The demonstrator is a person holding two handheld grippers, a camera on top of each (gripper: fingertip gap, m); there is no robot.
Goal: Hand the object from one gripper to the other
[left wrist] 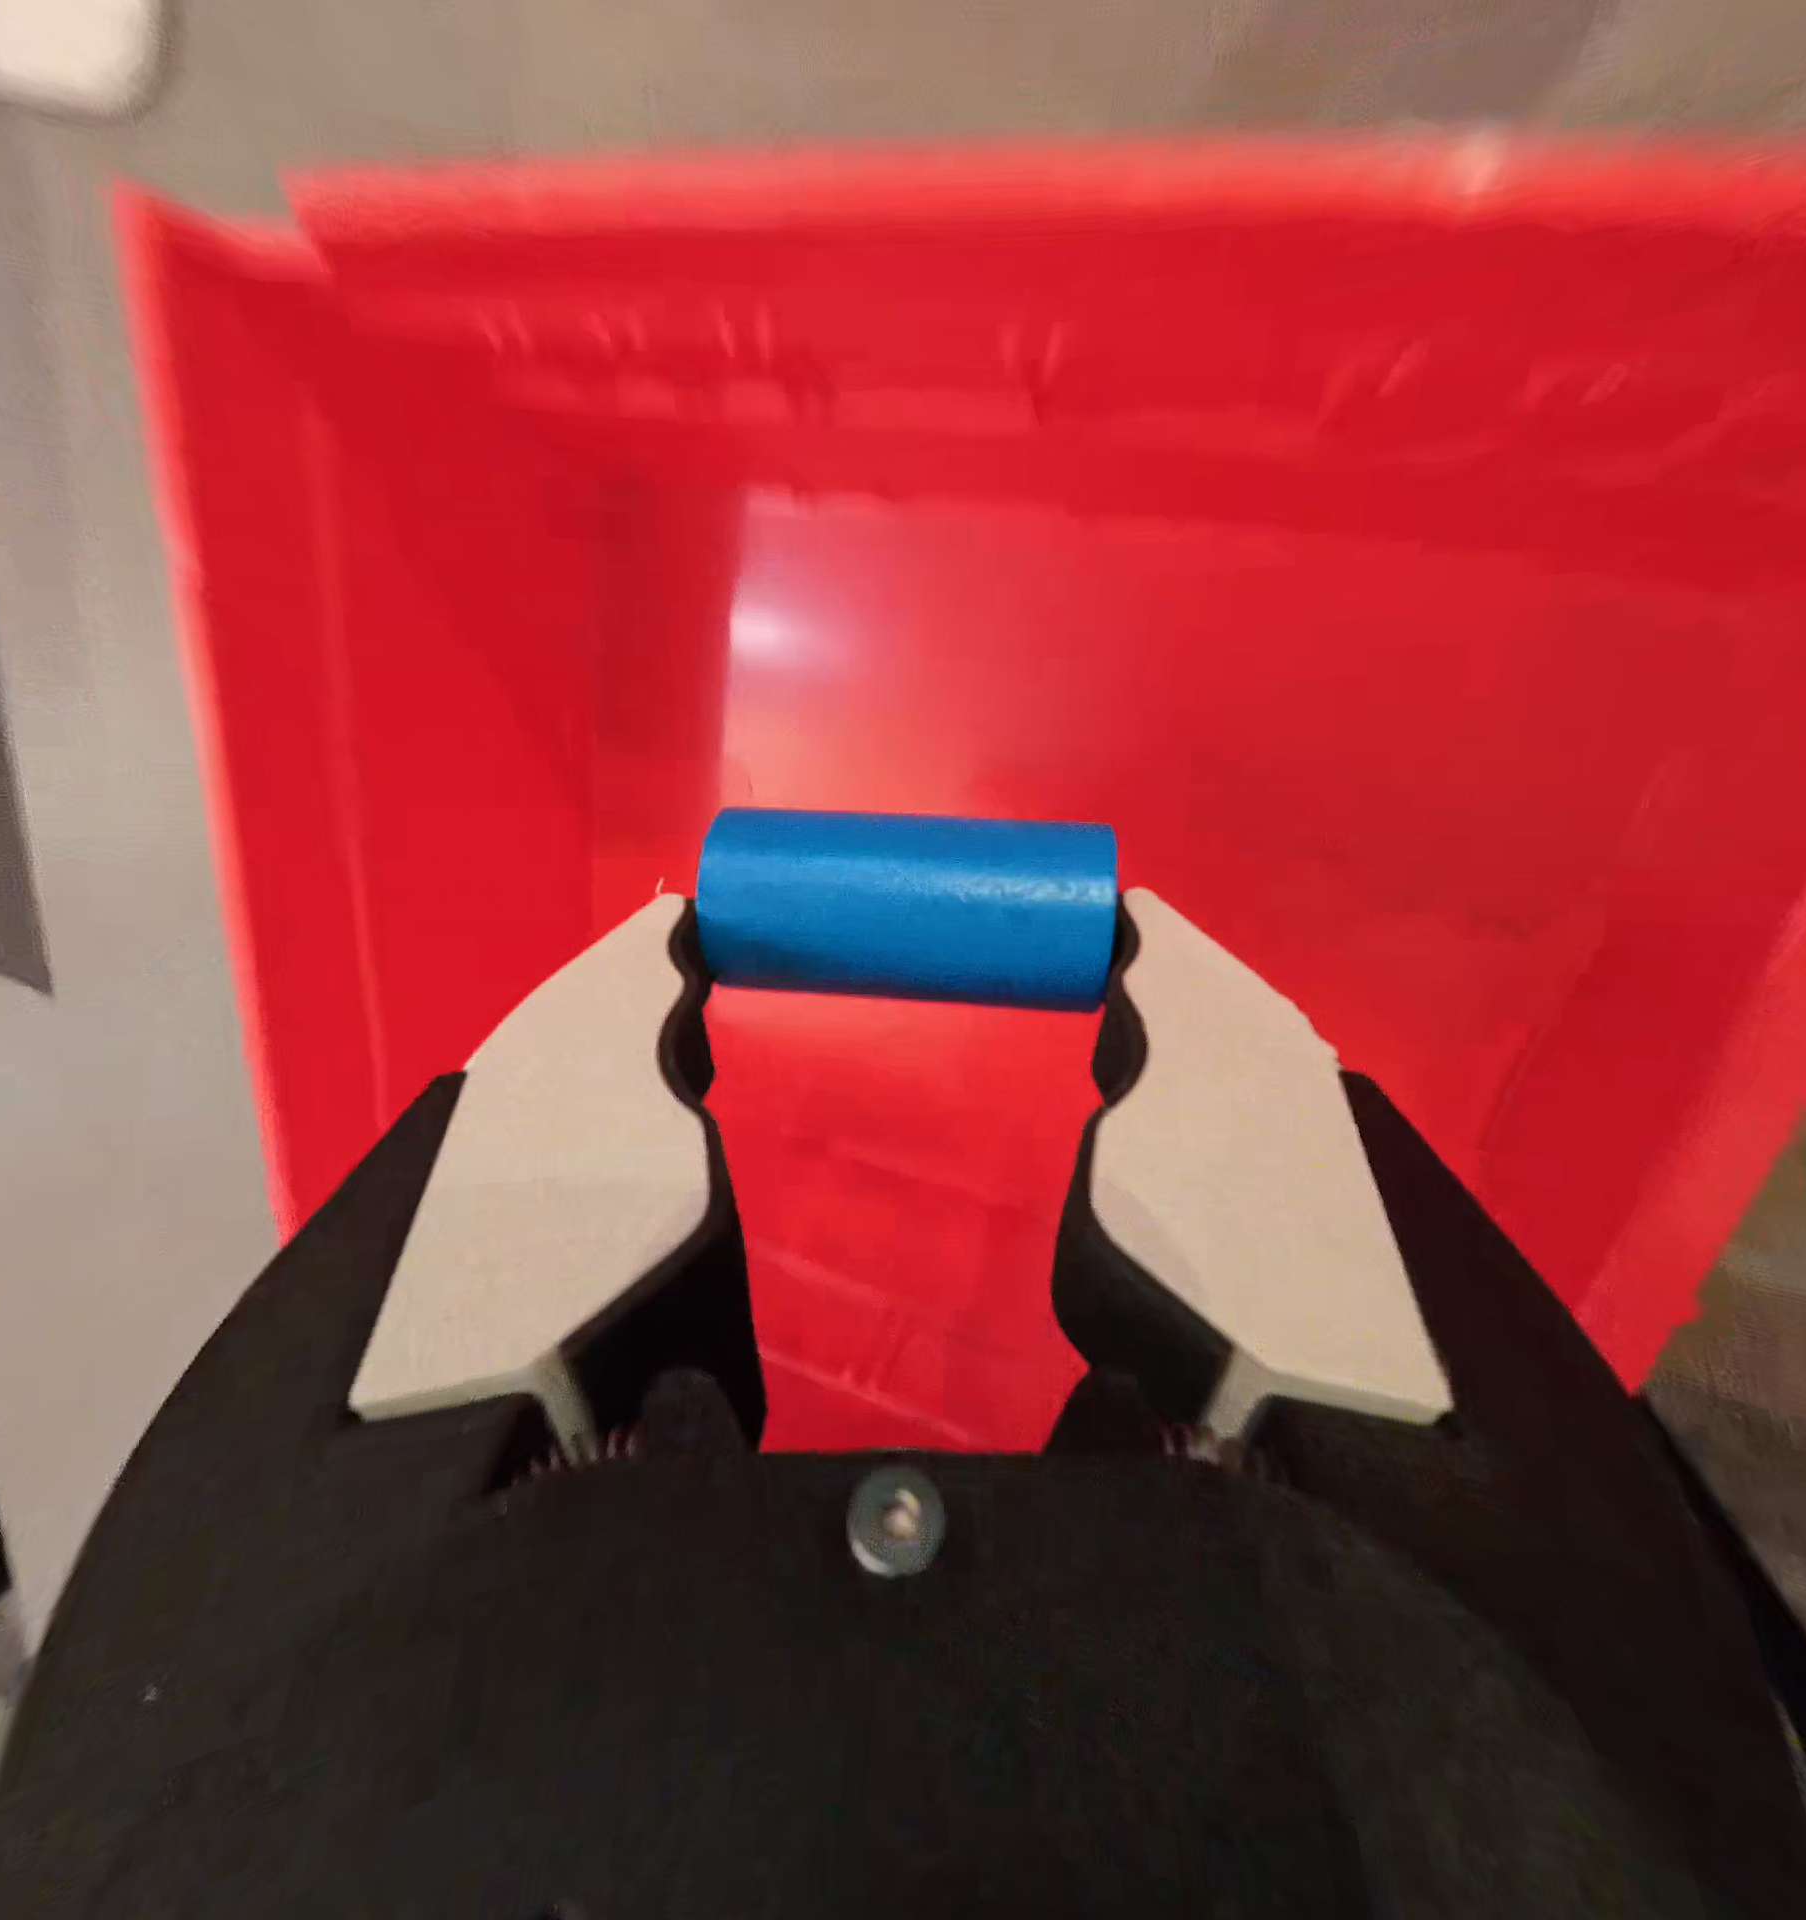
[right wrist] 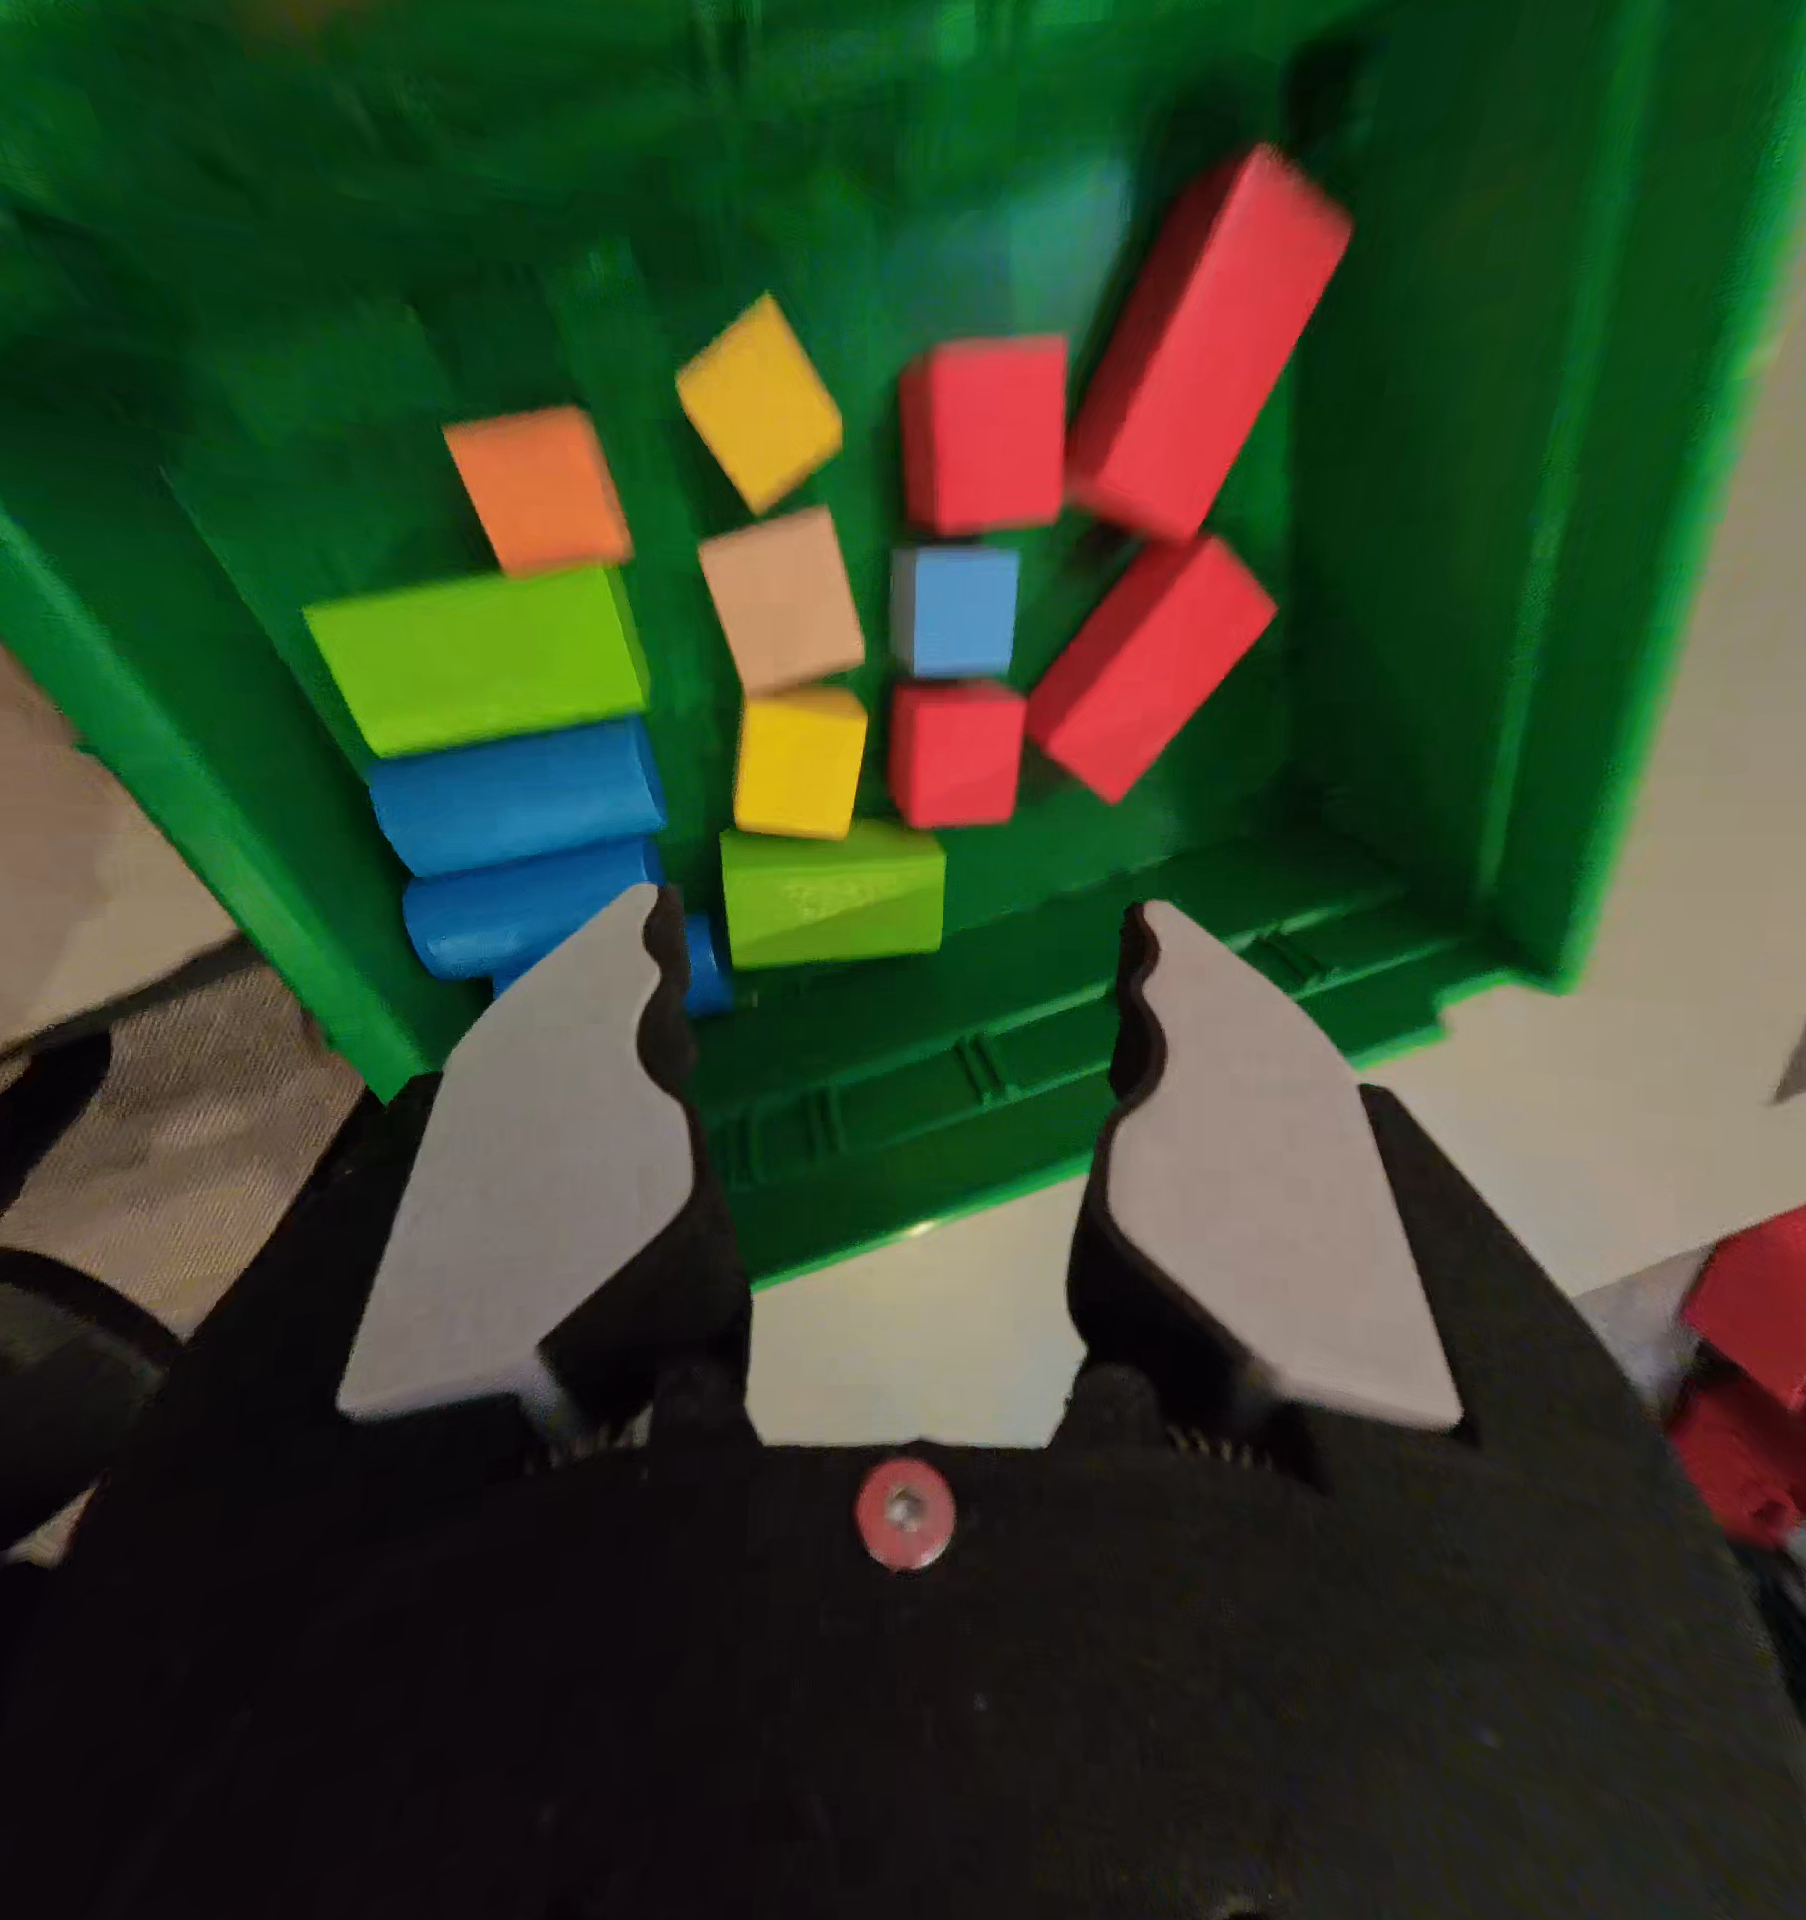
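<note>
Fingertips of the left gripper (left wrist: 909, 909) are clamping a blue cylinder (left wrist: 907, 906) endwise, hanging over the red bin (left wrist: 442, 644) and clear of its walls. Right gripper (right wrist: 894, 920) is hanging with jaws apart and empty above the green bin's (right wrist: 1398, 582) near rim.

Left gripper (left wrist: 909, 935): black matte body, broad and rounded, fanning out into two arms. On each arm a pale grey finger (left wrist: 566, 1143), wedge-shaped, narrowing toward the tip. Black wavy padding along both inner edges. Silver screw with washer (left wrist: 896, 1522) at the body's centre, just behind the gap between the fingers; small coiled springs on either side of it.

Right gripper (right wrist: 894, 956): same black body, same pale grey fingers (right wrist: 535, 1164) with scalloped black lining. Centre screw in a reddish washer (right wrist: 905, 1512).
</note>
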